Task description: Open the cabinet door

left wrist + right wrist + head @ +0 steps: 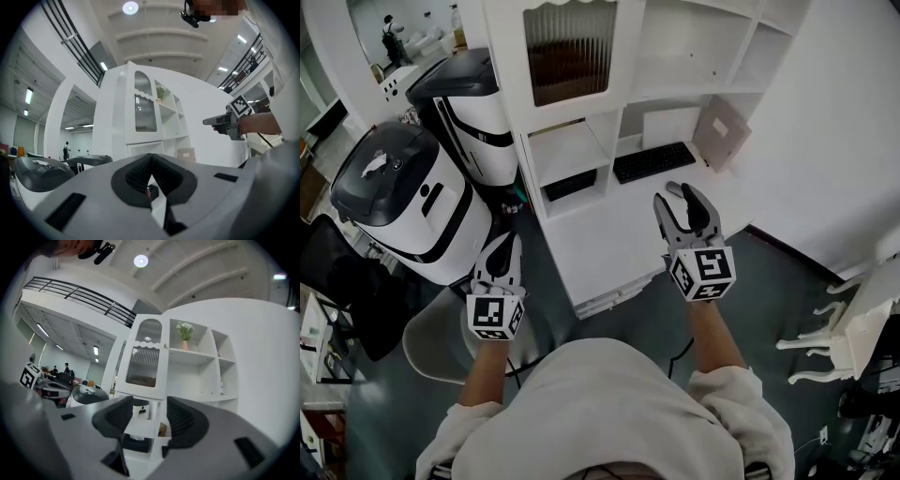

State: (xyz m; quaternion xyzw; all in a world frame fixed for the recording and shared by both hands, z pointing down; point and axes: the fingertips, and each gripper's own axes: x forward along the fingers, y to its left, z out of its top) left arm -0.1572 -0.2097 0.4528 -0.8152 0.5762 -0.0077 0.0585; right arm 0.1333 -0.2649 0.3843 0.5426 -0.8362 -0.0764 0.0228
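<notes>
Seen from the head view, a person stands before a white cabinet unit (pixel 694 56) with both grippers held level and short of it. The left gripper (pixel 499 255) is low, off the desk's left edge. The right gripper (pixel 682 199) is over the front edge of the desk (pixel 609 248), and a black keyboard (pixel 653 161) lies along the back edge. The cabinet door (pixel 570 54), a ribbed-glass panel at the unit's upper left, appears flush with its frame, and neither tool touches it. In the left gripper view, that tool's jaws are pressed together on nothing, the door (pixel 145 112) stands well ahead, and the right gripper hangs in open air. In the right gripper view, the jaws stand wide apart and empty, with the door (pixel 143 366) framed just above the gap between them but well apart from them. On this evidence the opening has not begun: reaching the door, gripping it and swinging it out all remain.
</notes>
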